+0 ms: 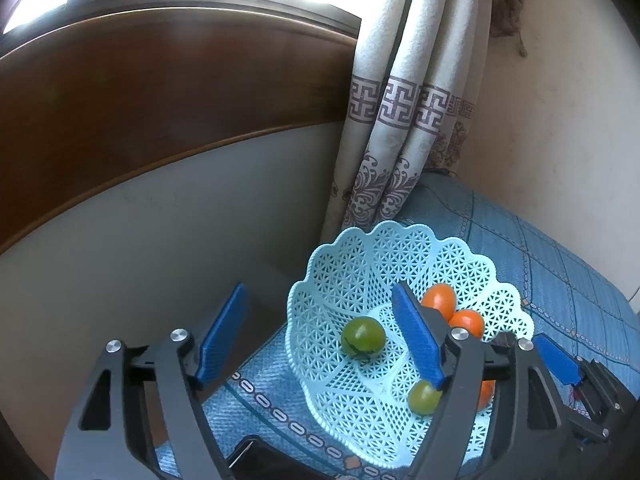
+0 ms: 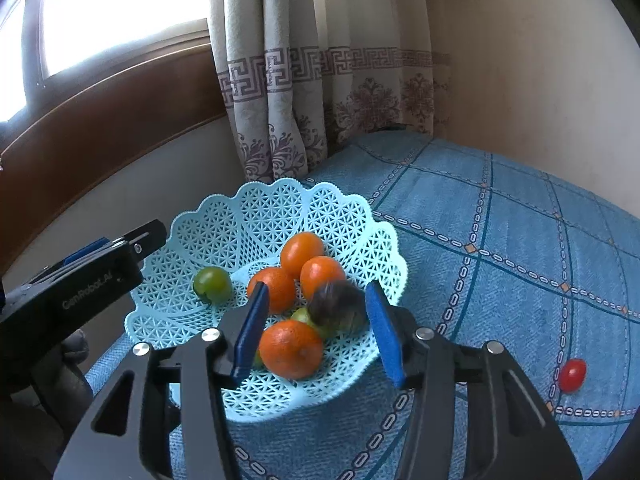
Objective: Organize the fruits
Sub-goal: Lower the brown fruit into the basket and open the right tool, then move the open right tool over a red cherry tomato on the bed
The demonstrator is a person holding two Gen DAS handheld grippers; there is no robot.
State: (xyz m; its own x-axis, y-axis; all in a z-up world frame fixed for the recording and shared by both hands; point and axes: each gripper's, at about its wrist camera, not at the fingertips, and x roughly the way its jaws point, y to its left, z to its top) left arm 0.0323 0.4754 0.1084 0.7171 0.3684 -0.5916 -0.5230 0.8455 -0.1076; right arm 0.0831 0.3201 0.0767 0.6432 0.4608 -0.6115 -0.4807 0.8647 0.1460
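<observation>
The left gripper (image 1: 320, 344) hangs at the basket's (image 2: 208, 220) left rim with its fingers (image 1: 222, 334) spread and nothing between them; one finger reaches over the bowl, the other stays outside it. A careless drop here could catch the scalloped rim and tip the light basket, spilling fruit onto the cloth.

In the basket lie a green fruit (image 2: 212, 284) on the left, four oranges (image 2: 291, 349) in the middle, and more green fruit partly hidden beneath them. A dark, blurred fruit (image 2: 334, 300) sits above the pile between the right gripper's (image 2: 316, 330) spread fingers, which do not appear to touch it; it looks just let go, and could bounce off the oranges and roll over the low front rim.

Far right, a red tomato (image 2: 573, 375) lies alone on the cloth (image 2: 500, 240), well apart from the basket and still to be gathered. It is small and round, so a hard or off-centre pinch might squirt it away or bruise it.

The surface is soft blue checked cloth, so the basket may rock. Behind are a patterned curtain (image 2: 280, 80), a wooden sill (image 2: 120, 104) under a bright window, and a pale wall (image 2: 540, 60).
</observation>
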